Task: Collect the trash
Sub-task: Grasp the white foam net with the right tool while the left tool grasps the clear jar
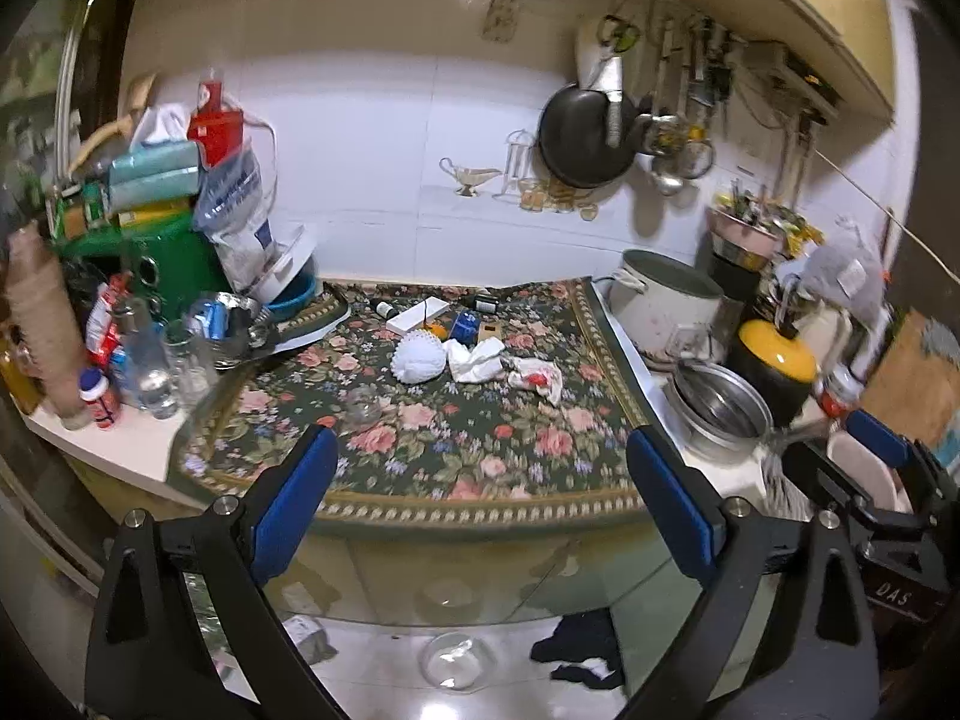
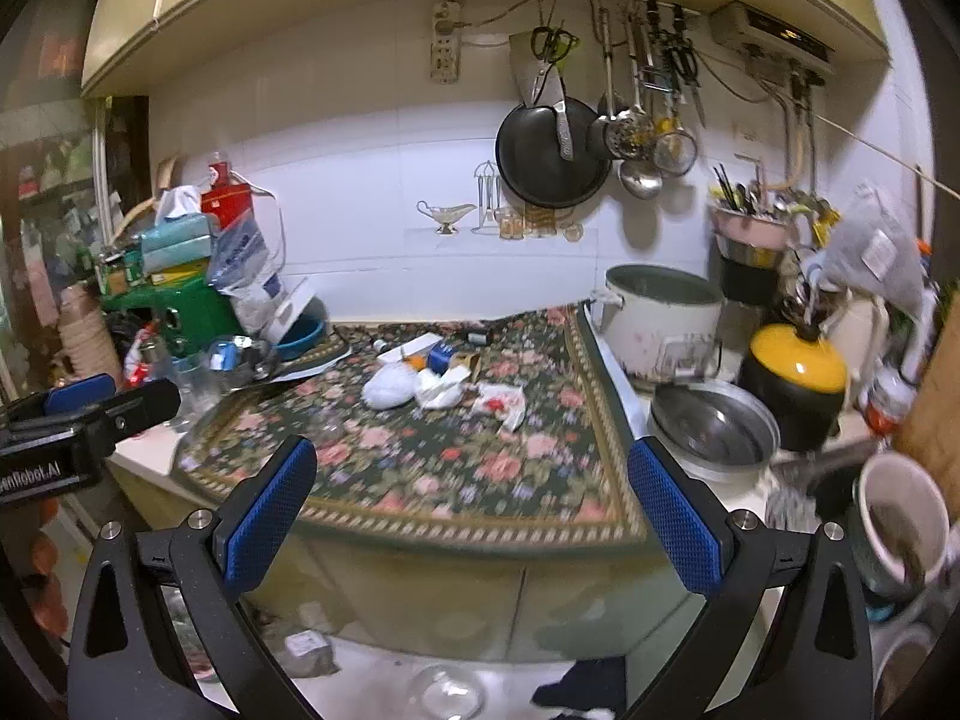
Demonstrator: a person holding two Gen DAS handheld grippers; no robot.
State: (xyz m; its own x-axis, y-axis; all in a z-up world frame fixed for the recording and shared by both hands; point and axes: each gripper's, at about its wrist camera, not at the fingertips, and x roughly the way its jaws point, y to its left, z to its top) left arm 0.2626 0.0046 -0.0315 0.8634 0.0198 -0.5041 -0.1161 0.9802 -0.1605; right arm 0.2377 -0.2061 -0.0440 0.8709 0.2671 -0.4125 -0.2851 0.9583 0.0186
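Left gripper and right gripper: jaws wide apart, empty. Crumpled white tissue wads well ahead, beyond the fingertips, on floral tablecloth. Risk: snagging cloth, toppling clear glass jar during approach.

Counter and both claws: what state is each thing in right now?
Left claw: open, empty, short of the counter.
Right claw: open, empty, short of the counter.
White tissue: crumpled, lying on the floral cloth.
Red-stained wrapper: crumpled, beside the tissue.
White foam net: loose on the cloth.
Steel pot: lid off, looks empty.
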